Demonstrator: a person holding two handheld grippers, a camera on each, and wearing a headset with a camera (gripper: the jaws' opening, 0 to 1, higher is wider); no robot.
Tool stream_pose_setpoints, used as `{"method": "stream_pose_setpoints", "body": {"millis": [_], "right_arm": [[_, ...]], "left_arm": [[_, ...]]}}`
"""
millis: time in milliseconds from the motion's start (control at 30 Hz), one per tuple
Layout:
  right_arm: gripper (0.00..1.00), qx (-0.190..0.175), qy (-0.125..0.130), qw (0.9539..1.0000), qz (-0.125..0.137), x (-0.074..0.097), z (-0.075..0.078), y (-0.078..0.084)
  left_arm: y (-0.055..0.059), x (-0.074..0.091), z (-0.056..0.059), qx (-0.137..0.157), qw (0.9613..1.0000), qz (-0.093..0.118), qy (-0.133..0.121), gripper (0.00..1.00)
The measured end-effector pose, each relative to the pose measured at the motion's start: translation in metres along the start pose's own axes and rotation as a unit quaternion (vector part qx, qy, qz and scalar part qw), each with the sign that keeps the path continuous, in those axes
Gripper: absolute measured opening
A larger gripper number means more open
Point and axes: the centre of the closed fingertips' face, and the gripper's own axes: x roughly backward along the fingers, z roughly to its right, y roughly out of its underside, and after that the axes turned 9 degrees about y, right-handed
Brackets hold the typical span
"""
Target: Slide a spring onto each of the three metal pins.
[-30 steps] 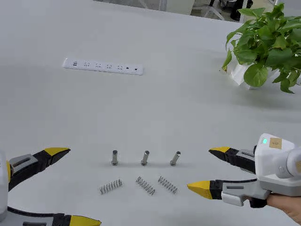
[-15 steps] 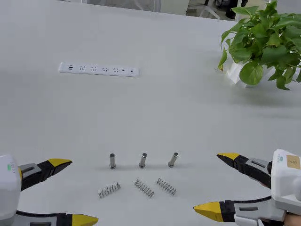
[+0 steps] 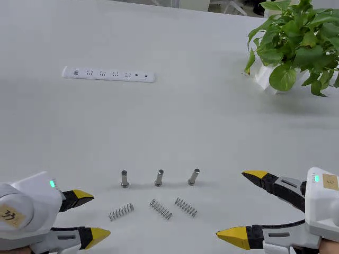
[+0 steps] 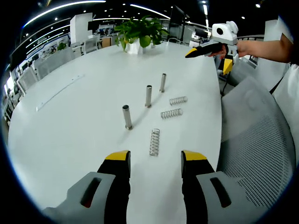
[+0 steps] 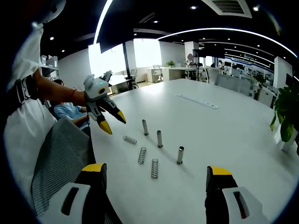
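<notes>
Jaws of left gripper (image 3: pixel 95 214) and right gripper (image 3: pixel 238 203) stand apart, empty; a hard pinch could flick the left spring (image 3: pixel 121 211) away, or a bump topple a pin (image 3: pixel 124 178)

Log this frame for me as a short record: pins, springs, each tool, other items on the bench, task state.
pins: three short silver metal pins, upright in a row, all bare
springs: three small coiled wire springs, lying flat on the near side of the pins, none on a pin
left tool: yellow-tipped left tool, open, empty, left of the springs
right tool: yellow-tipped right tool, open wide, empty, right of the springs
other: white power strip; green potted plant; pale grey table
task state: no spring fitted yet
</notes>
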Motion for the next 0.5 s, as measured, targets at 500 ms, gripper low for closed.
{"method": "stream_pose_setpoints", "body": {"millis": [500], "right_arm": [[0.85,-0.011,0.005,0.9999,-0.003,0.0,-0.001,0.003]], "left_arm": [[0.015,-0.031,-0.008,-0.03,0.9957,-0.087,0.005,0.16]]}}
